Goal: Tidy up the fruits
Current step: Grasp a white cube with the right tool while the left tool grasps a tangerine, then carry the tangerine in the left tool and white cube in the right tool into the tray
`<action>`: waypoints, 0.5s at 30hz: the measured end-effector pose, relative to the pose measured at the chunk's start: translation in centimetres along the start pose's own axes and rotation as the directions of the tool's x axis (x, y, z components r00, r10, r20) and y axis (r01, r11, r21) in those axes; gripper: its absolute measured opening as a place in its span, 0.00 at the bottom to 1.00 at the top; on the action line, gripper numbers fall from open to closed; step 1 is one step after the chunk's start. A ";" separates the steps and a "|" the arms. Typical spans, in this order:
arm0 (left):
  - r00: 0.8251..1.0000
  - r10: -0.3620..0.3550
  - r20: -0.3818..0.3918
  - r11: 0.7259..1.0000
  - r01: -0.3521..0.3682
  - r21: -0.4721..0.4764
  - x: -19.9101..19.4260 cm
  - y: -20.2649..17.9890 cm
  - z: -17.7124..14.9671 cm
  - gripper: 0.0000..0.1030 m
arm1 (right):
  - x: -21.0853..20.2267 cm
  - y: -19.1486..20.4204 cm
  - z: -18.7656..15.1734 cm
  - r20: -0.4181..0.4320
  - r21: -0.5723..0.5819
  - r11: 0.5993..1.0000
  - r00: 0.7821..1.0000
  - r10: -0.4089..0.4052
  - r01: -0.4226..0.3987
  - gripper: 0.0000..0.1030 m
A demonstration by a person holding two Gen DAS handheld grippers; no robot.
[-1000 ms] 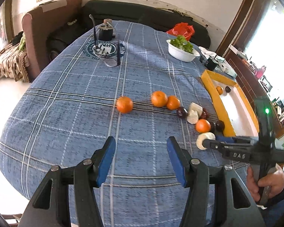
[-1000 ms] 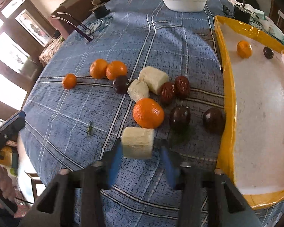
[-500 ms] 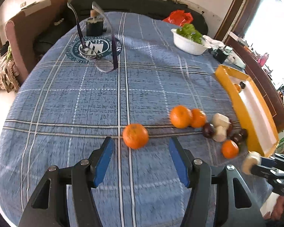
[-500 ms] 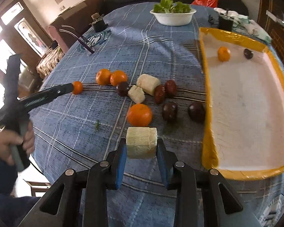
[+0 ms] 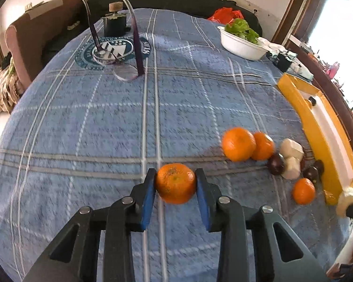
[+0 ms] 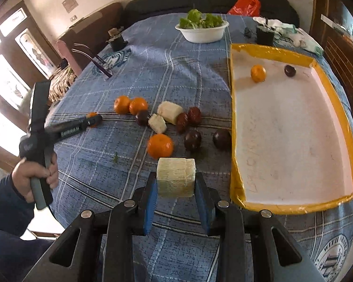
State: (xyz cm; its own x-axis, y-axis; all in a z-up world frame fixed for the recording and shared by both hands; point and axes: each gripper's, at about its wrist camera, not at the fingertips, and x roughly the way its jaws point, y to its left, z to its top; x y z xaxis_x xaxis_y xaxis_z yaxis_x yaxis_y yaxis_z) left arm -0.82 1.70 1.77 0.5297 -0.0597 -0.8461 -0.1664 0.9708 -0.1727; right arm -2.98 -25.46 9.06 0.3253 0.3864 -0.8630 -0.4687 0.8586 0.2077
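1. Your left tool (image 5: 175,183), open a moment ago, is closing its jaws on the round orange tangerine (image 5: 175,183) on the blue plaid table (image 5: 106,122).
2. Your right tool (image 6: 176,181) grips the pale cut fruit block (image 6: 176,177), now lifted beside the yellow-rimmed white tray (image 6: 235,164).
3. Both pickups are secured; deposit next.

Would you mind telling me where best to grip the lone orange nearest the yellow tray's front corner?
Grip the lone orange across its widest middle, coming from above. It is round and sits apart from the dark fruit beside it, so fingers fit either side.
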 end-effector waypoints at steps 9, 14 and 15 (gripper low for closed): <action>0.989 0.085 0.118 0.985 -0.102 0.139 -5.7 -4.9 -1.8 0.31 | 0.6 2.5 1.7 0.011 -0.090 0.991 0.995 0.095 -0.094 0.33; 0.965 0.193 0.178 0.955 -0.227 0.191 -8.1 -6.2 -2.8 0.31 | 1.1 4.3 2.3 0.001 -0.161 0.974 0.986 0.165 -0.163 0.33; 0.960 0.211 0.183 0.950 -0.246 0.193 -8.4 -6.2 -2.9 0.31 | 1.2 4.6 2.3 -0.003 -0.171 0.970 0.985 0.174 -0.172 0.33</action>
State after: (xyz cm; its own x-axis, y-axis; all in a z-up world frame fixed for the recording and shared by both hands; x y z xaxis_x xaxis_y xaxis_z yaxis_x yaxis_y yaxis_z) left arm -6.64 -4.51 8.45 0.6253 0.1903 -0.7568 -0.1278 0.9817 0.1412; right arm -2.79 -20.27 10.02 0.2364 0.5293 -0.8148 -0.6512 0.7087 0.2715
